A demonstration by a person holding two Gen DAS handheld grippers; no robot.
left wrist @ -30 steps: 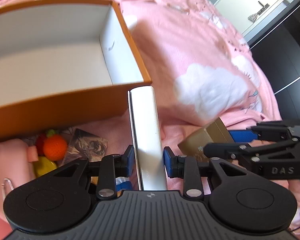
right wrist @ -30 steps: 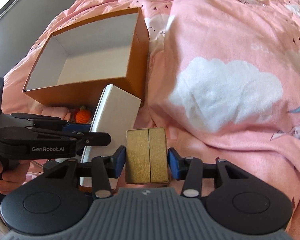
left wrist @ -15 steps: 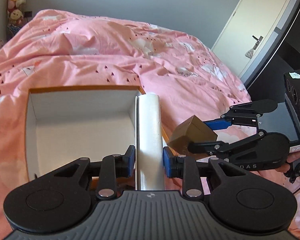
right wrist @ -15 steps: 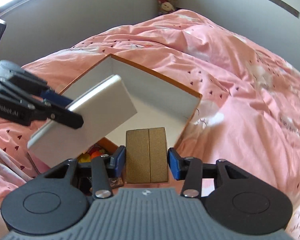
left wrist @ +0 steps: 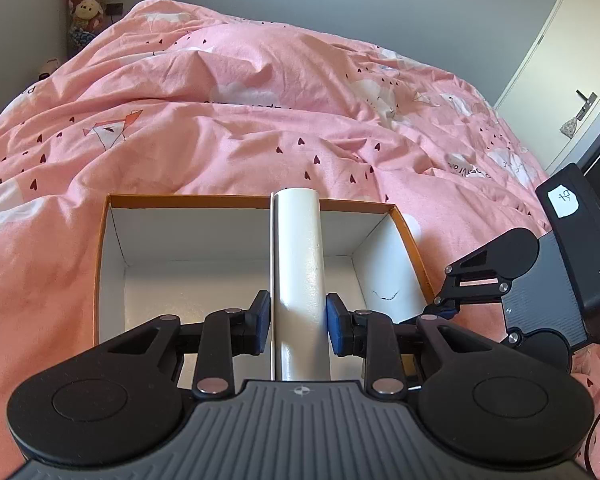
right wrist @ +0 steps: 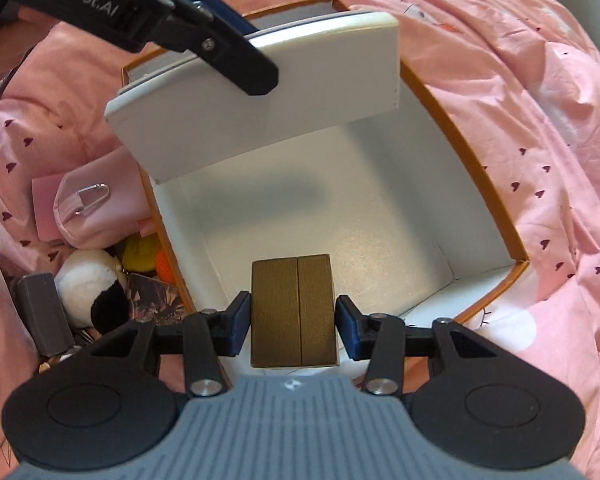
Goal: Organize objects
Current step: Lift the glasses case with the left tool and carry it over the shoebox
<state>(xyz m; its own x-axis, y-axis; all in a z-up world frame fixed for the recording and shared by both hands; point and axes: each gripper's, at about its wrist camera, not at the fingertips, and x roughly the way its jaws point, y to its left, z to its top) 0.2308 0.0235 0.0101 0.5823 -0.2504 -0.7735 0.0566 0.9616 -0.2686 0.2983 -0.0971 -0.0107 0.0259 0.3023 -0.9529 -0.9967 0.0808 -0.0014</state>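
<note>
An orange box with a white inside [left wrist: 410, 236] [right wrist: 496, 208] lies open on the pink bed. My left gripper [left wrist: 298, 324] is shut on a flat white box [left wrist: 298, 264], held edge-on above the orange box's middle. From the right wrist view that white box [right wrist: 284, 112] hangs over the far left part of the orange box, under the left gripper's fingers [right wrist: 220, 56]. My right gripper [right wrist: 294, 322] is shut on a small gold box [right wrist: 294, 312], hovering over the near part of the orange box's inside. The right gripper's body [left wrist: 496, 276] shows at the right of the left wrist view.
Left of the orange box lie a pink pouch with a clip [right wrist: 88, 204], a black-and-white plush [right wrist: 92, 284], a yellow and orange toy [right wrist: 144, 254], a dark card [right wrist: 152, 298] and a grey block [right wrist: 44, 312]. Plush toys [left wrist: 86, 4] sit in the far corner; a door [left wrist: 572, 76] stands right.
Both grippers rose from beside the orange box and moved over it with their boxes still held. The right wrist rolled and now looks steeply down into the box.
</note>
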